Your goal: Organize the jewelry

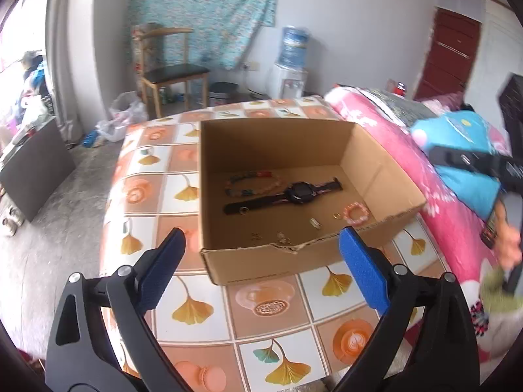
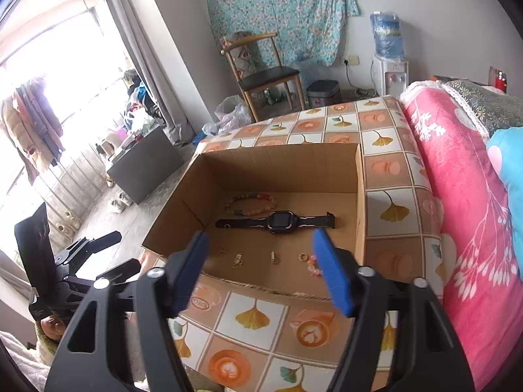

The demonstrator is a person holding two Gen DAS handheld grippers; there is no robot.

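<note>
small gold pieces point(image 2: 238, 260) indistinct, hand point(image 1: 510, 245) blurred

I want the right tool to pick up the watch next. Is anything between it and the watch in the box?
Only the box's low torn front wall lies between the open right tool and the watch. The small rings sit nearer, in the front row.

I see an open cardboard box point(image 1: 376, 176) holding all the jewelry. A black wristwatch point(image 1: 295, 192) lies flat, strap stretched out, with a multicoloured beaded bracelet point(image 1: 251, 181) just behind it. Nearer the front wall sit a small pink bead bracelet point(image 1: 356, 213), a gold ring point(image 1: 336, 216) and several tiny gold pieces point(image 2: 238, 259).
</note>
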